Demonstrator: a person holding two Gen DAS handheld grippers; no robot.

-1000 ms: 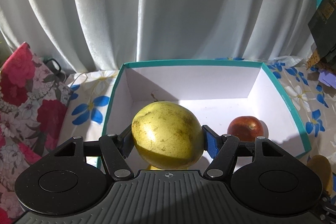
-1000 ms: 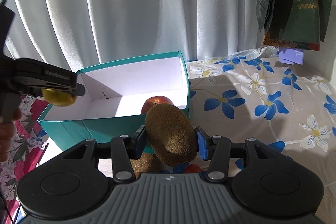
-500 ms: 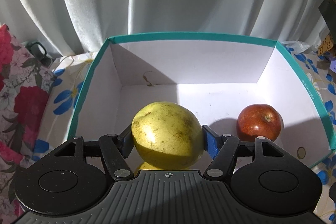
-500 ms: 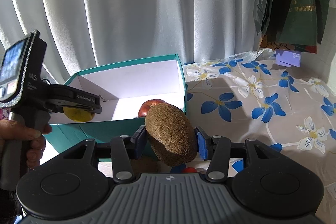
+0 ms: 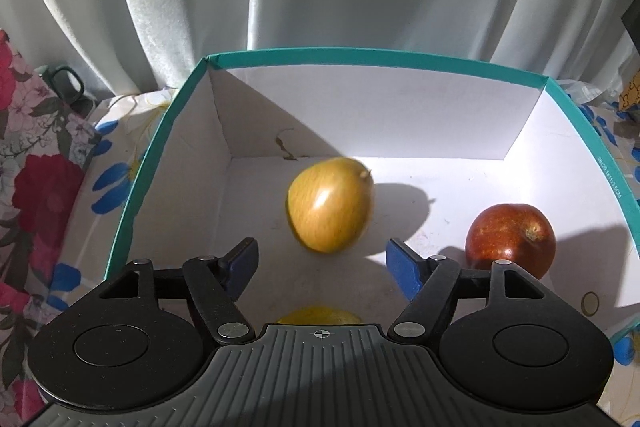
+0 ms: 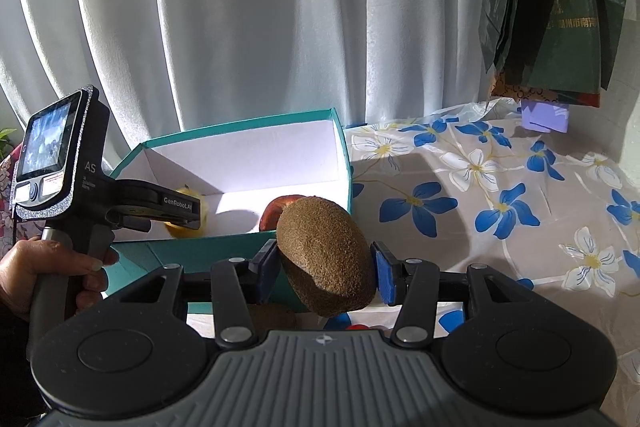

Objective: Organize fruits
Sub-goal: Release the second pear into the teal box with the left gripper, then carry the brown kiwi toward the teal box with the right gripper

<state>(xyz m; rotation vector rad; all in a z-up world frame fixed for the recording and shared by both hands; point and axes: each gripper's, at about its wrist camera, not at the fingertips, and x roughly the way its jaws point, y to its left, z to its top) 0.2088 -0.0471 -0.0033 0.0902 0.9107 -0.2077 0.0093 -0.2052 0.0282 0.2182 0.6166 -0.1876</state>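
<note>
Here left fingers (image 5: 243, 259) opening, yellow fruit (image 5: 330, 205) free

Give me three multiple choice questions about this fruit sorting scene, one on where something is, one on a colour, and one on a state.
1. Where is the red apple?
A. inside the box
B. on the flowered cloth
C. in the left gripper

2. What colour is the rim of the box?
A. orange
B. teal
C. black

3. What is the right gripper doing?
A. standing open and empty
B. gripping a kiwi
C. gripping the apple

Answers:
1. A, the apple rests on the box's white floor by its right wall.
2. B, a teal edge runs round the white walls.
3. B, the blue pads press both sides of the brown kiwi.
</note>
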